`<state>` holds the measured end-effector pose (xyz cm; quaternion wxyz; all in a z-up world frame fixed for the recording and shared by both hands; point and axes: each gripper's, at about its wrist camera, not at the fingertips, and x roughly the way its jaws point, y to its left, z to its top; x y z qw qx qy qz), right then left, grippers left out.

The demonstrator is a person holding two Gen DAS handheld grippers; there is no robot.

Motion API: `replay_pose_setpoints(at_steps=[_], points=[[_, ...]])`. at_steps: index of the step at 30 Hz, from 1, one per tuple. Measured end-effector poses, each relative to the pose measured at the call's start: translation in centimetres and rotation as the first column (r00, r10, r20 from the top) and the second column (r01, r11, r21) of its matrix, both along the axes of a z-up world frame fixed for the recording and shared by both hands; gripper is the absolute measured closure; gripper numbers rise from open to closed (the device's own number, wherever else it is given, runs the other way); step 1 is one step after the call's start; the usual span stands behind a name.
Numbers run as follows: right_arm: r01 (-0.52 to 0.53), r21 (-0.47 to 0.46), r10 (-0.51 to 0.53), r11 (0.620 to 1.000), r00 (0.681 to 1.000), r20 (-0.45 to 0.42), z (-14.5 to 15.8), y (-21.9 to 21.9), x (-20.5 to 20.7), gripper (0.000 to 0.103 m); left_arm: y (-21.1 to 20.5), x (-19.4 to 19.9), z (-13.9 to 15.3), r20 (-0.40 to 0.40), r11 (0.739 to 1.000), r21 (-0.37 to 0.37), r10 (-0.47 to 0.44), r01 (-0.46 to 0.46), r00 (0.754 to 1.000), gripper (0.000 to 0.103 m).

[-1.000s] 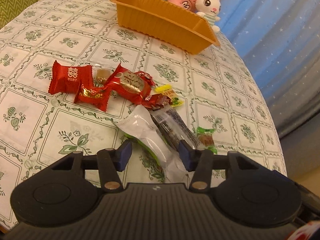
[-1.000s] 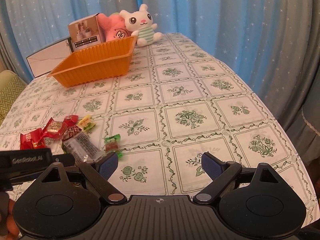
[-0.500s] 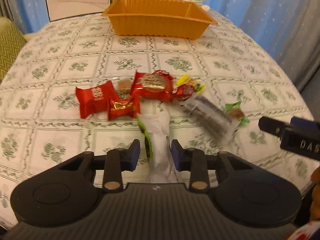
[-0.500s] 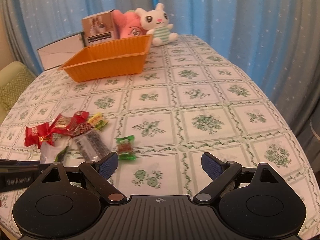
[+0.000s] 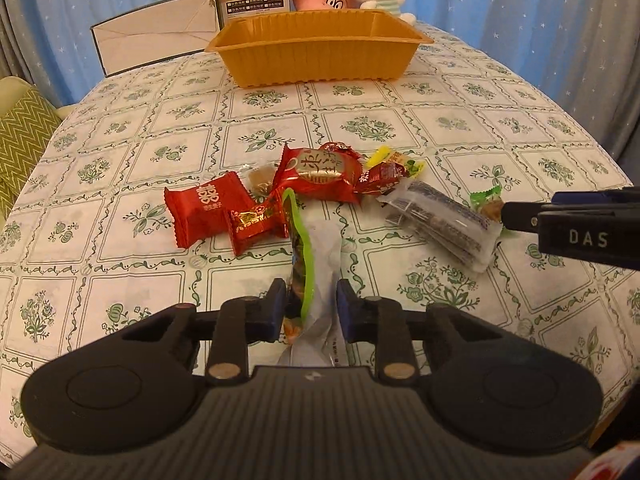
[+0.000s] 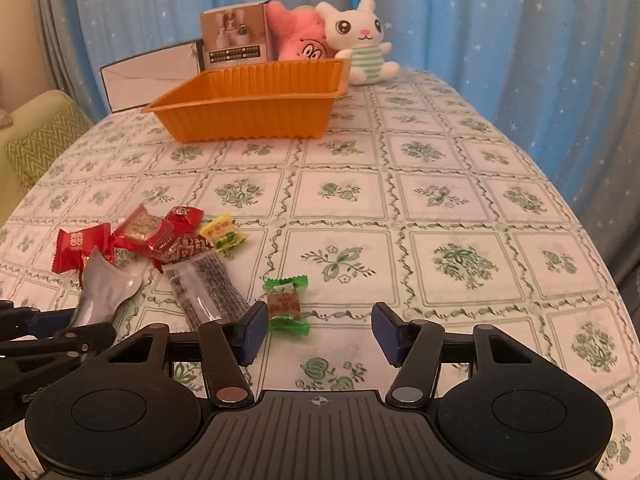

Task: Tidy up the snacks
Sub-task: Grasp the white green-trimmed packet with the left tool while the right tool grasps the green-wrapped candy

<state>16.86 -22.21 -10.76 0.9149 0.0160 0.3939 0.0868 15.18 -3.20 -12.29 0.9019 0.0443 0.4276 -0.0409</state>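
My left gripper is closing on a white packet with a green edge, and its pads press the packet's near end. The packet lies on the floral tablecloth, just in front of a pile of red wrapped snacks. A clear packet with dark contents lies to the right of it. My right gripper is closing with its pads still apart. A small green candy lies between its fingers close to the left pad, not squeezed. The orange tray stands at the back.
Behind the tray are a white plush rabbit, a pink plush, a printed box and a white card. A green patterned cushion lies off the table's left edge. The table rounds off at the right, by blue curtains.
The left jaws have closed onto the white packet and the wrist has rolled level. The right gripper has moved towards the green candy and its jaws have narrowed.
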Motion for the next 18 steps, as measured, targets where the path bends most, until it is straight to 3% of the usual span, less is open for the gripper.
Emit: replay_pose_setpoints(at_steps=[4,11,18], points=[[-0.030,0.001,0.030,1.000,1.000,0.003,-0.2,0.6,0.9,0.053,0.0,0.0,0.0,0.007,1.000,-0.004,-0.003,0.003,1.000,0.079],[-0.089,-0.041,0.088,0.995,0.996,-0.028,-1.2,1.9,1.4,0.077,0.2,-0.2,0.0,0.014,1.000,-0.019,-0.001,0.002,1.000,0.079],[-0.083,-0.055,0.084,0.995,0.996,0.004,-0.7,2.1,0.7,0.083,0.1,-0.6,0.4,0.035,1.000,-0.010,-0.005,0.005,0.999,0.080]])
